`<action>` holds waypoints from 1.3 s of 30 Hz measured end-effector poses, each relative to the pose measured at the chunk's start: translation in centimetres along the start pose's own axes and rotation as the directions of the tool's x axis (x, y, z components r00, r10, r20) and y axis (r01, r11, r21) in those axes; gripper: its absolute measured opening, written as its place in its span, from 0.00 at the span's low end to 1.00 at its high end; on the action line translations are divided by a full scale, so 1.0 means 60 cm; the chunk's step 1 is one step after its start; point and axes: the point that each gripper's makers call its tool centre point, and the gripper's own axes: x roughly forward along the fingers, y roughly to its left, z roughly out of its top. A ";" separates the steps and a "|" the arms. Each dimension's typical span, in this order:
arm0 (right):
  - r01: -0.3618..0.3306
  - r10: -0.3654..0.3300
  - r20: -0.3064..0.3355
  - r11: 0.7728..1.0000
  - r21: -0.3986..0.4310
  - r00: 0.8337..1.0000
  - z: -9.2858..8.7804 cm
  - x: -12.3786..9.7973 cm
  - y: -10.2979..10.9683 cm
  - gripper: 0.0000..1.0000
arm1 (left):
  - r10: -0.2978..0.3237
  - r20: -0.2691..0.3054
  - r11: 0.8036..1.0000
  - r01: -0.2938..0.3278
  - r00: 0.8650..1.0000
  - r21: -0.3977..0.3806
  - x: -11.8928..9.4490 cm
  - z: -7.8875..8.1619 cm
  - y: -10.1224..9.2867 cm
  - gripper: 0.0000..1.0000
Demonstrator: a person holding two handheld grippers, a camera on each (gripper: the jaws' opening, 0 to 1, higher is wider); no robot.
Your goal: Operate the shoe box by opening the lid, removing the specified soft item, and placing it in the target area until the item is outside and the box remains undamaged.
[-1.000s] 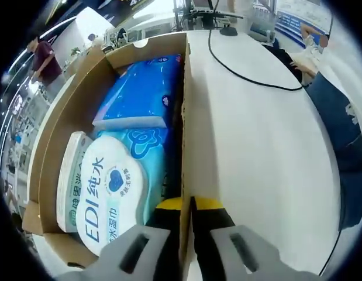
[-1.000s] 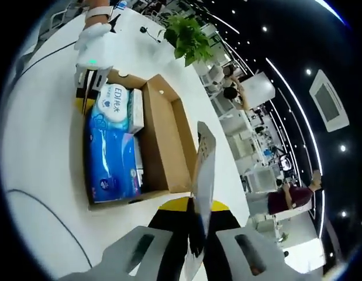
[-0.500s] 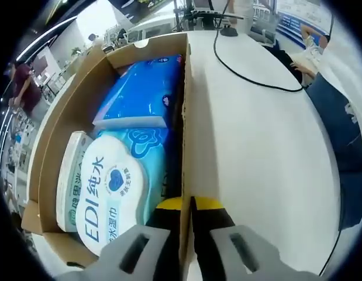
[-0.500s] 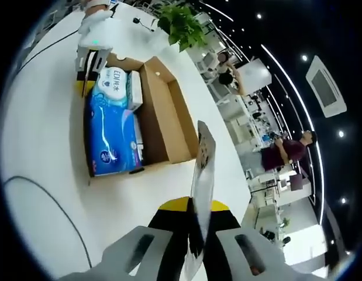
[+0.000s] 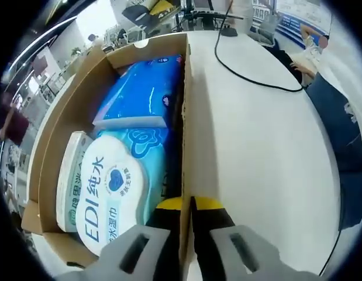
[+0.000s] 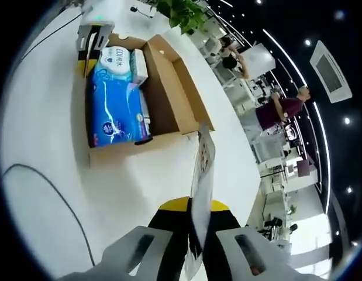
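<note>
Brown cardboard shoe box [image 5: 64, 117]: near corner cut off below, in the left gripper view.
White round-lidded wet-wipe pack [image 5: 110, 196]: lower edge hidden behind the left tongs [image 5: 186, 246].
Thin printed card [image 6: 202, 170]: held edge-on, so its print is unreadable.
Black cable [image 6: 46, 193]: runs off the white worktop [image 6: 134, 187] edge.

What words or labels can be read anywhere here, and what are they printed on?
"EDI 纯水": large blue print on the round white lid of the wet wipes pack in the cardboard box.
Smaller Chinese lines on that lid and inside its blue heart: too small to read.
Green Chinese characters on the white pack beside it: blurred.
Blue pack: white marks, unreadable.
The flat card in the right gripper: print unreadable.
</note>
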 end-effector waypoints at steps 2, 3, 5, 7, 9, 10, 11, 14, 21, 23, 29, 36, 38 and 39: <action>-0.017 0.017 -0.014 1.000 0.003 1.000 -0.008 0.008 0.008 0.01 | 0.001 0.001 1.000 -0.001 1.000 -0.002 -0.001 0.001 0.000 0.01; -0.024 0.024 -0.021 1.000 0.001 0.999 -0.012 0.012 0.011 0.01 | 0.002 0.001 1.000 -0.002 1.000 -0.002 -0.001 0.000 0.000 0.01; -0.041 0.041 -0.035 0.999 0.001 0.999 -0.021 0.020 0.018 0.01 | 0.001 0.002 1.000 -0.001 1.000 -0.003 0.000 0.000 0.001 0.01; -0.054 0.054 -0.041 0.999 -0.002 0.998 -0.026 0.025 0.025 0.01 | -0.001 0.003 1.000 0.001 1.000 -0.003 0.000 0.000 0.000 0.01; -0.069 0.069 -0.048 0.998 0.001 0.996 -0.032 0.031 0.032 0.01 | -0.001 0.003 1.000 0.001 1.000 -0.003 0.000 0.001 0.001 0.01; -0.074 0.074 -0.050 0.997 0.004 0.996 -0.033 0.033 0.035 0.01 | -0.001 0.004 1.000 0.001 1.000 -0.003 0.000 0.001 0.001 0.01; -0.080 0.080 -0.055 0.997 0.005 0.995 -0.036 0.035 0.038 0.01 | -0.001 0.004 1.000 0.001 1.000 -0.004 0.000 0.001 0.000 0.01; -0.102 0.102 -0.062 0.995 0.002 0.993 -0.040 0.044 0.053 0.01 | 0.000 0.004 1.000 0.000 1.000 -0.004 0.001 0.001 0.000 0.01; -0.153 0.153 -0.086 0.988 0.002 0.984 -0.046 0.066 0.082 0.01 | -0.001 0.005 1.000 0.001 1.000 -0.006 0.001 0.001 -0.001 0.01; -0.175 0.175 -0.098 0.985 0.008 0.980 -0.048 0.071 0.093 0.01 | -0.001 0.005 1.000 0.001 1.000 -0.006 0.001 0.001 -0.001 0.01; -0.210 0.210 -0.111 0.978 0.008 0.971 -0.048 0.079 0.108 0.01 | 0.001 0.005 1.000 -0.001 1.000 -0.013 0.000 0.002 -0.002 0.01; -0.257 0.256 -0.135 0.966 0.011 0.957 -0.054 0.081 0.127 0.02 | 0.002 0.006 1.000 -0.002 1.000 -0.011 0.000 0.003 -0.001 0.01; -0.261 0.261 -0.137 0.965 0.016 0.956 -0.054 0.080 0.128 0.03 | 0.004 0.007 1.000 -0.004 1.000 -0.011 0.000 0.003 -0.001 0.01; -0.271 0.272 -0.144 0.962 0.028 0.951 -0.056 0.081 0.132 0.03 | 0.005 0.007 1.000 -0.005 1.000 -0.011 0.000 0.003 -0.001 0.01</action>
